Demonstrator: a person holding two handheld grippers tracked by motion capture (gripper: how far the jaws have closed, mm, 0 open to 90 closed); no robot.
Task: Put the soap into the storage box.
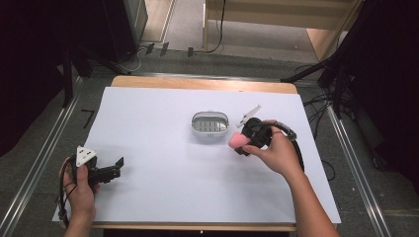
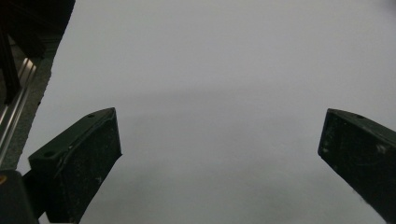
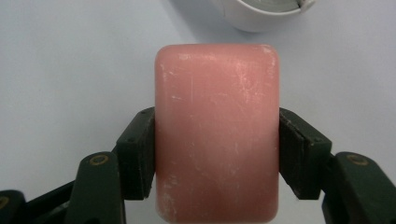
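A pink bar of soap (image 3: 217, 130) sits clamped between the two black jaws of my right gripper (image 3: 217, 151). In the high view that gripper (image 1: 240, 144) holds the soap (image 1: 235, 141) just right of a white oval soap dish (image 1: 211, 124) with a slotted grey inside. The dish's rim (image 3: 261, 16) shows at the top of the right gripper view. My left gripper (image 1: 117, 165) rests low at the front left of the table, its jaws wide apart. Nothing lies between its jaws (image 2: 219, 154), only white surface.
A white sheet (image 1: 163, 163) covers the wooden table (image 1: 202, 84). Metal rails (image 1: 44, 158) run along both sides of the table on the floor. Cables and dark stands (image 1: 336, 74) lie beyond the far corners.
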